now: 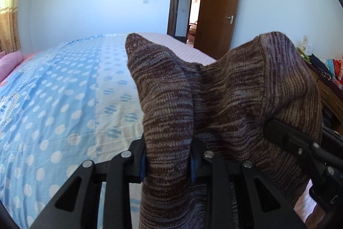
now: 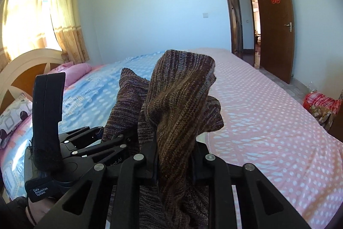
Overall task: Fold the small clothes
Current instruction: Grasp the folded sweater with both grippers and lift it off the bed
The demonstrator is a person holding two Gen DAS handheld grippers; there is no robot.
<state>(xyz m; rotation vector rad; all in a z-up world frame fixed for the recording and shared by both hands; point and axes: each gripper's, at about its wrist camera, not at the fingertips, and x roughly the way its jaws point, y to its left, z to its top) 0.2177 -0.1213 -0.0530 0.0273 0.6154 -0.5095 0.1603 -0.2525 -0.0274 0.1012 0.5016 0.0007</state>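
A brown and grey-blue striped knit garment (image 1: 171, 104) is held up above the bed by both grippers. My left gripper (image 1: 169, 162) is shut on one part of it, and the cloth stands up in a peak. The same garment (image 2: 178, 100) shows in the right wrist view, where my right gripper (image 2: 174, 166) is shut on another part. The cloth drapes over the jaws and hides the fingertips. The right gripper (image 1: 304, 149) lies close on the right in the left wrist view. The left gripper (image 2: 90, 143) lies close on the left in the right wrist view.
The bed has a blue dotted cover (image 1: 53, 100) and a pink dotted cover (image 2: 268, 121). Pink pillows (image 2: 72, 72) and a headboard (image 2: 27, 70) are at the far left. An open brown door (image 2: 276, 23) is at the back right. A cluttered wooden dresser (image 1: 328, 83) stands at the right.
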